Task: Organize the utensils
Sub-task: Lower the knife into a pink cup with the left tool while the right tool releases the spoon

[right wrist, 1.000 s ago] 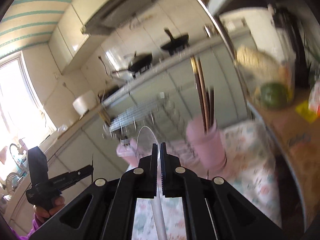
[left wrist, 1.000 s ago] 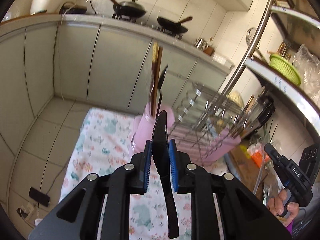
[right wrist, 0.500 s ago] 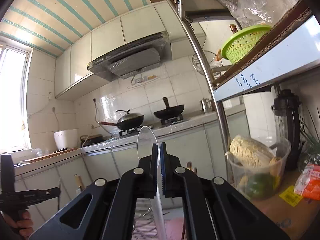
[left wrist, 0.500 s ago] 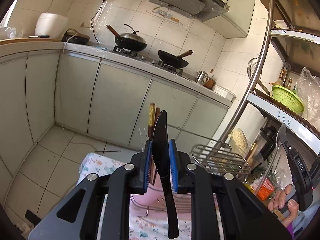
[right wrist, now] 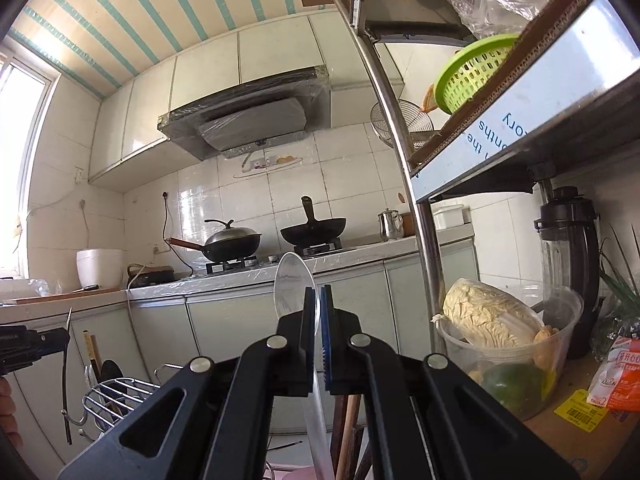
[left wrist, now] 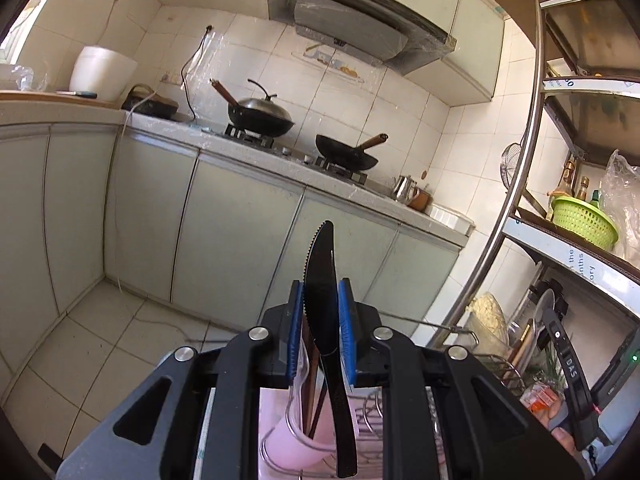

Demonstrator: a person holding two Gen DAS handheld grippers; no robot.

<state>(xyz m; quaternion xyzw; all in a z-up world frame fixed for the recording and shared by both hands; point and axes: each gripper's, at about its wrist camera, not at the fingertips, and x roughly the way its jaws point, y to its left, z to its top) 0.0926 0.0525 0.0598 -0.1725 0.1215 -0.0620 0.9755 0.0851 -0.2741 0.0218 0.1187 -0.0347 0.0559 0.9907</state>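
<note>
My left gripper [left wrist: 319,308] is shut on a black plastic knife [left wrist: 320,264], blade pointing up. Its handle end hangs over a pink utensil cup [left wrist: 296,446] that holds brown chopsticks [left wrist: 307,392]. My right gripper [right wrist: 318,308] is shut on a clear plastic spoon [right wrist: 294,284], bowl pointing up. Its handle runs down beside brown chopsticks [right wrist: 346,432] above the pink cup's rim [right wrist: 298,474]. The left gripper [right wrist: 24,342] with the knife [right wrist: 66,372] shows at the left of the right wrist view. The right gripper [left wrist: 568,376] shows at the right of the left wrist view.
A wire dish rack [right wrist: 114,394] stands beside the cup; it also shows in the left wrist view [left wrist: 480,360]. A metal shelf post [right wrist: 408,168] and shelves with a green basket [right wrist: 476,76], a cabbage tub [right wrist: 508,344] and a blender [right wrist: 568,264] stand at the right. Counter with woks [left wrist: 260,114] behind.
Both grippers have tilted upward, from looking down on the flowered cloth and pink cup to looking level at the kitchen wall. Each kept its utensil. The cup now sits just under the fingers.
</note>
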